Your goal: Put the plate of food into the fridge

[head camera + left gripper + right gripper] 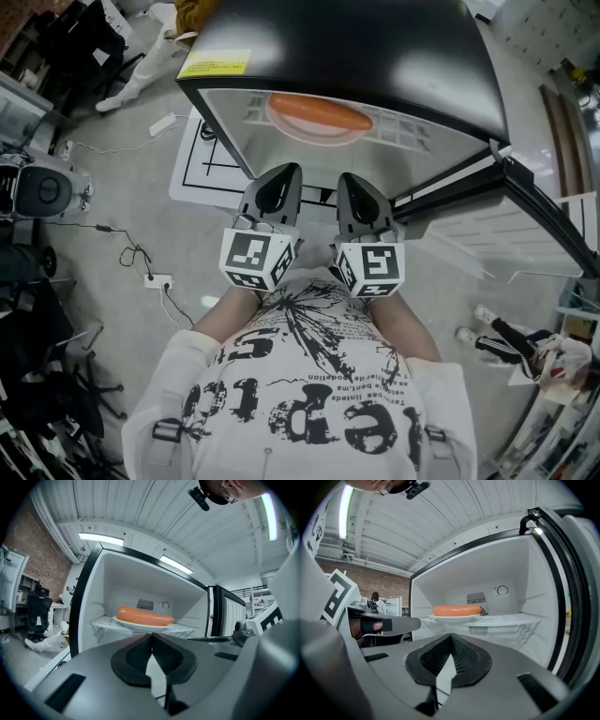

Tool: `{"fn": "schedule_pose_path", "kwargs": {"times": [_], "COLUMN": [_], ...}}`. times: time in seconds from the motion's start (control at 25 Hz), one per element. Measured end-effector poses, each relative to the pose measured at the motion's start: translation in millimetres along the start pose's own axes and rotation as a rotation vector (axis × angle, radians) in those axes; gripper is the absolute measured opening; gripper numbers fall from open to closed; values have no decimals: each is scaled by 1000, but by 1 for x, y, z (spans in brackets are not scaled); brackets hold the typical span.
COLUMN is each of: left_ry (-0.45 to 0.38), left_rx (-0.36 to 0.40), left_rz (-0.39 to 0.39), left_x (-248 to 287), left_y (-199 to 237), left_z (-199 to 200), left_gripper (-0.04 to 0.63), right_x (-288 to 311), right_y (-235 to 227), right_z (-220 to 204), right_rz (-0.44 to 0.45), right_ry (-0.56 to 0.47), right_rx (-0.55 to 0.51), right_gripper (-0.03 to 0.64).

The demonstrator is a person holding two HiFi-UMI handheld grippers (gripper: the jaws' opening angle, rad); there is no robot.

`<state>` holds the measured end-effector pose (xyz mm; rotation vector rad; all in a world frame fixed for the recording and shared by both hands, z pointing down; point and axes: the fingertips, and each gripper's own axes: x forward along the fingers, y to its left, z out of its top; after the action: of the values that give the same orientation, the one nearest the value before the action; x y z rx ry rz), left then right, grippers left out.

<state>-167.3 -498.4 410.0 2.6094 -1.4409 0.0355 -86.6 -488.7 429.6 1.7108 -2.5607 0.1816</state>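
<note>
Plate of food (457,617) sits inside the fridge (520,569), flat on the glass shelf (513,618), somewhat left of the shelf's middle, with the stretch toward the shelf's right edge bare. On it lies a long orange sausage (457,610). The left claw (151,641) is pressed together with nothing between its jaws, and the right claw (451,641) is likewise pressed together and empty. Both hang side by side just outside the fridge's opening, pointing in at the shelf and well apart from the plate. The door (511,234) stands swung wide at the right.

By the look of it, the placing step is done: the plate rests on the shelf with no claw on it. What seems left is shutting the fridge, if the task reaches that far. That would call for both claws to be out of the opening, then for one of them, likely the right, to get behind the door and push it toward the cabinet.

Counted: one plate, one sausage, one shelf in view, one fridge with one door, two claws
</note>
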Motion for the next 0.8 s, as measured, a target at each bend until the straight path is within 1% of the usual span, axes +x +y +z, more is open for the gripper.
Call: {"fn": "schedule_pose_path", "kwargs": {"times": [0.12,0.2,0.32,0.8], "left_ry": [-3,-6,-13,3], "left_rx": [-9,-12,-16,-50], "left_rz": [-7,4,15,10], "left_x": [2,3,6,12], "left_y": [-3,-1,0,-5], "left_z": [1,4,8,3], "left_gripper": [8,8,8,8], "right_x": [-1,0,0,0], "right_y": [0,0,-2,-10], "right_z": [1,1,2,4], "right_rz": [6,12,19,13], "right_ry": [0,2,4,-4], "right_rx": [-18,-28,-26,-38], "right_gripper": [0,0,0,0]}}
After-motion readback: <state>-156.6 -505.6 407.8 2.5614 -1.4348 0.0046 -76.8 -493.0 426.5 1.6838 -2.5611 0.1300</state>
